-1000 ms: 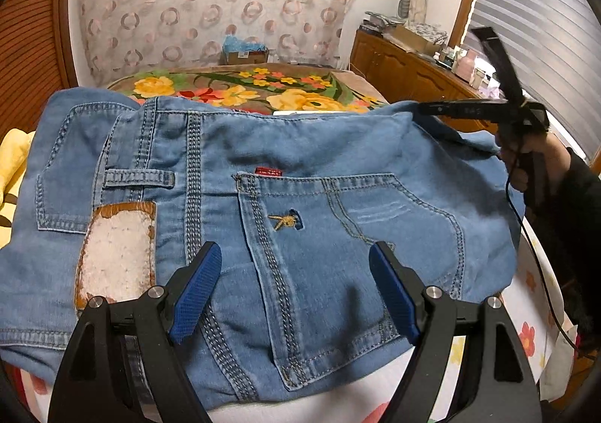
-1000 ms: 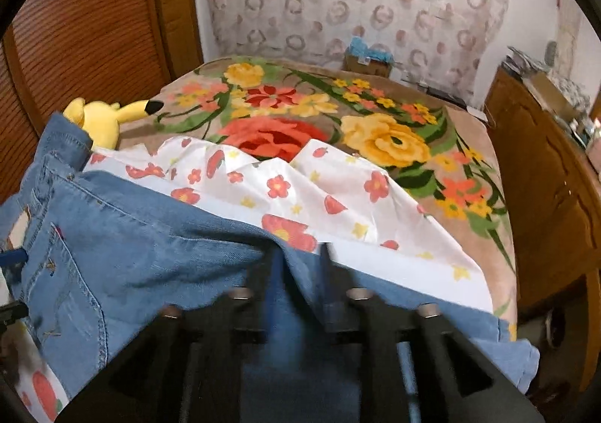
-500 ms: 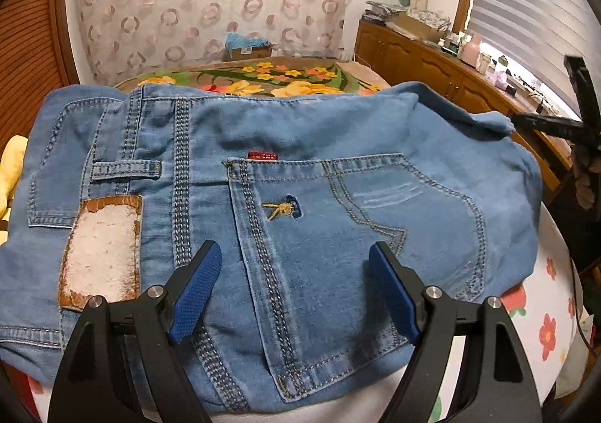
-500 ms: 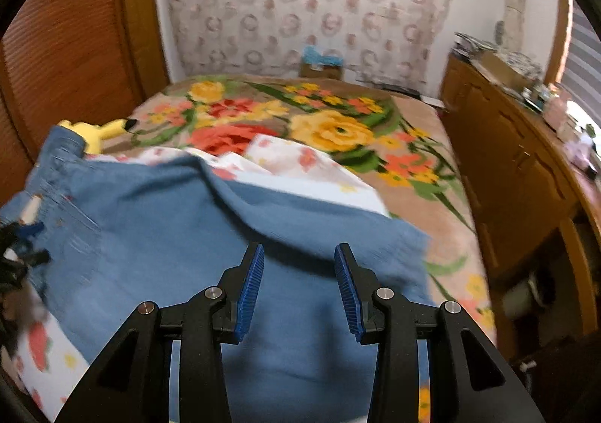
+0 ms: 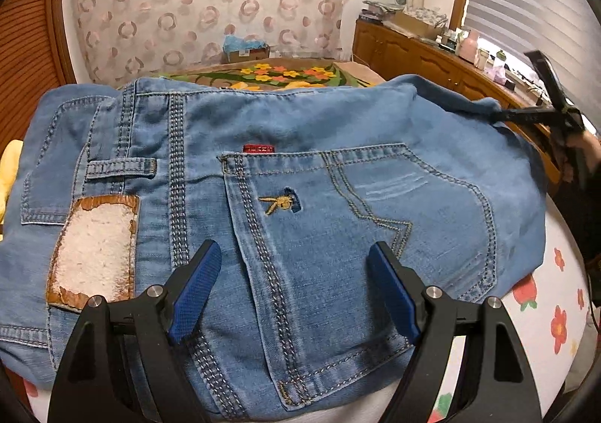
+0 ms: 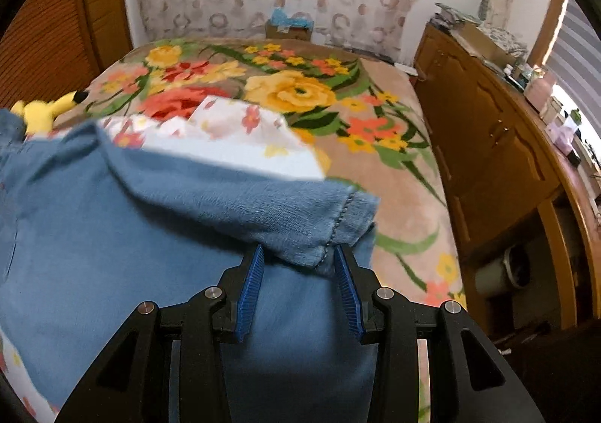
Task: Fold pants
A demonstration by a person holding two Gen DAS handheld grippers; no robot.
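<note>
Light blue jeans (image 5: 300, 175) lie folded on a white flowered sheet (image 5: 559, 306), seat side up, with a back pocket and a worn leather patch showing. My left gripper (image 5: 291, 273) is open and hovers empty just above the pocket. In the right wrist view the jeans (image 6: 124, 243) fill the lower left, and a hemmed corner (image 6: 323, 220) lies between my open right gripper's (image 6: 298, 269) jaws. The right gripper also shows in the left wrist view (image 5: 541, 111) at the jeans' far right edge.
A flowered bedspread (image 6: 300, 92) covers the bed beyond the sheet. A yellow plush toy (image 6: 45, 111) lies at the left. A wooden cabinet (image 6: 499, 145) with clutter on top runs along the right side. A cardboard box (image 6: 289, 29) stands by the far wall.
My right gripper has opened and let go of the jeans, then drawn back a little; the hem corner has dropped onto the fold. My left gripper has stayed open above the pocket.
</note>
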